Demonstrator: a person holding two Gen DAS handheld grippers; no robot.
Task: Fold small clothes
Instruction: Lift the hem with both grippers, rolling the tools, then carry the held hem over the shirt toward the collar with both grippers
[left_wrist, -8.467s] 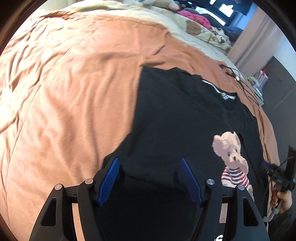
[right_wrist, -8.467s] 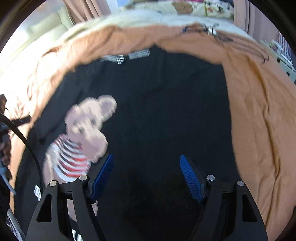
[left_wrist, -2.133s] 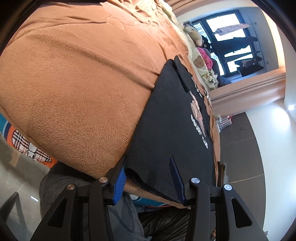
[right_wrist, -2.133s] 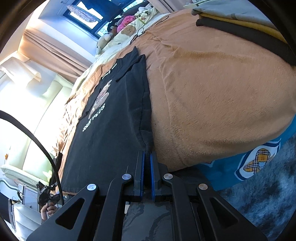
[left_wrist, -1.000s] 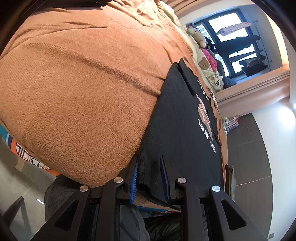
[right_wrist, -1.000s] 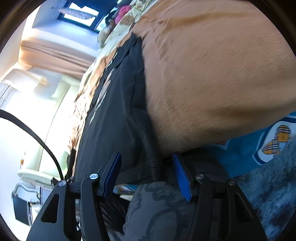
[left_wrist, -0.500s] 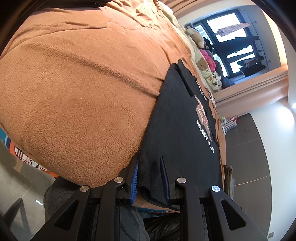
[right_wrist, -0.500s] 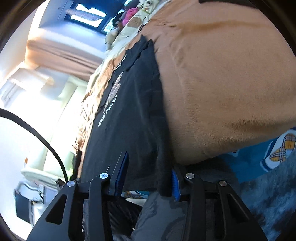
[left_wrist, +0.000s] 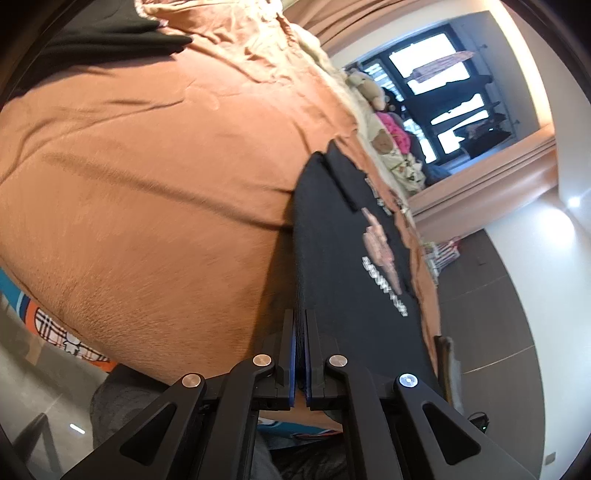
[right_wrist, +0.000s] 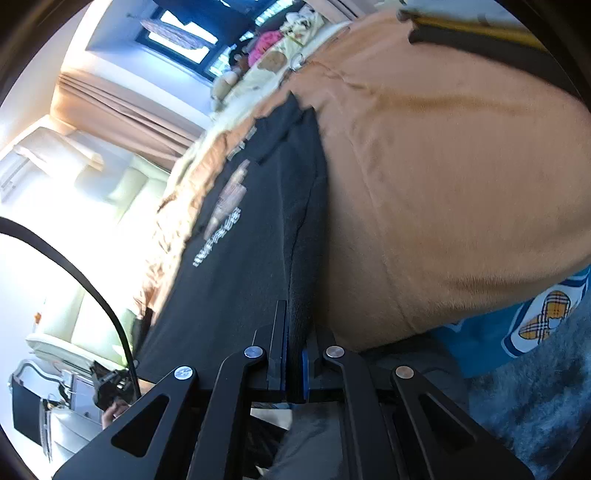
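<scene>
A black T-shirt with a bear print and white lettering lies lengthwise on the orange blanket, its sides folded in. My left gripper is shut on the shirt's near hem at its left corner, the cloth pinched between the blue pads. In the right wrist view the same black T-shirt stretches away, and my right gripper is shut on the thick folded hem at its right corner. Both corners are lifted a little off the blanket.
Soft toys and pillows lie at the bed's far end by a dark window. Folded clothes are stacked at the right edge of the bed. A blue patterned sheet hangs below the blanket. A person's hand holds the other gripper.
Both grippers have closed on the shirt's near hem and risen, lifting the hem off the blanket. The right jaws went from wide apart to shut.
</scene>
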